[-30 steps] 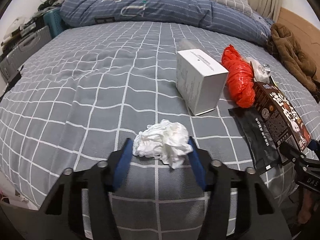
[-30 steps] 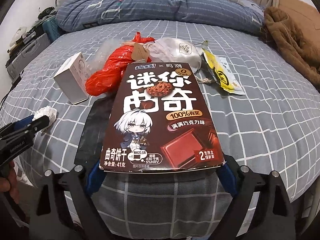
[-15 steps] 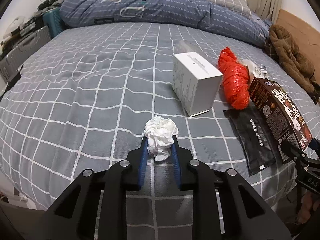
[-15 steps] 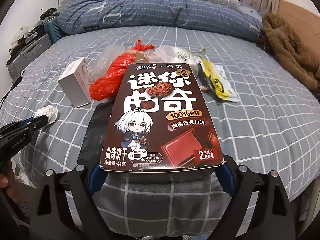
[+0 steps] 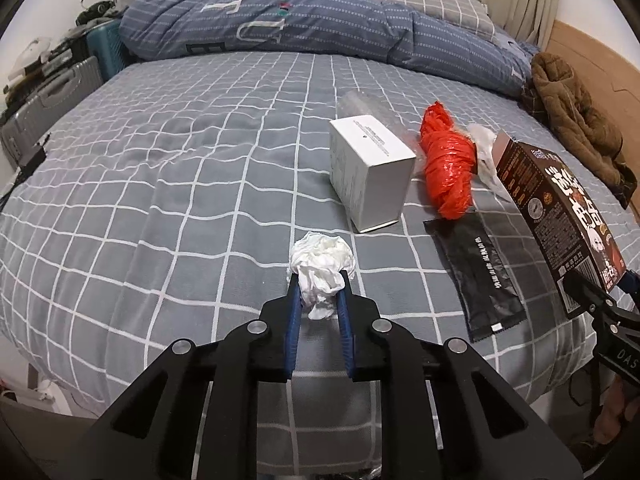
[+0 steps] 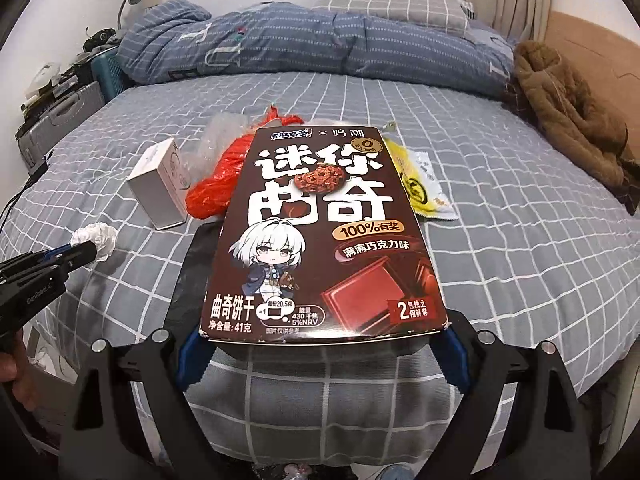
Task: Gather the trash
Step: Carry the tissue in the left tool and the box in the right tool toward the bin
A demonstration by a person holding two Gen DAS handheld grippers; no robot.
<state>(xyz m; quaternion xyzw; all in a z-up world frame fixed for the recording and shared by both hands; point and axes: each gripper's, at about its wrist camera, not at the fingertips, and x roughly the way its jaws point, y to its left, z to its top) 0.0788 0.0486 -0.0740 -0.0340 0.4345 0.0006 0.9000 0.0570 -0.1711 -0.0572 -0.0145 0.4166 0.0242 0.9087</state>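
My left gripper (image 5: 318, 286) is shut on a crumpled white tissue (image 5: 323, 264), held just above the grey checked bed (image 5: 160, 200); the tissue also shows in the right wrist view (image 6: 98, 240). My right gripper (image 6: 320, 344) is shut on a brown cookie box (image 6: 324, 240), held flat above the bed's front edge; the box also shows in the left wrist view (image 5: 560, 216). On the bed lie a white box (image 5: 370, 172), a red plastic bag (image 5: 450, 172), a black flat wrapper (image 5: 476, 276) and a yellow wrapper (image 6: 420, 188).
A clear plastic wrap (image 6: 216, 144) and a white bag (image 5: 486, 156) lie behind the red bag. A blue duvet (image 5: 320, 28) lies at the head of the bed, a brown jacket (image 5: 576, 120) at its right. Suitcases (image 5: 48, 96) stand at the left.
My left gripper closed on the tissue and lifted it slightly. The right gripper has raised the cookie box a little higher above the bed.
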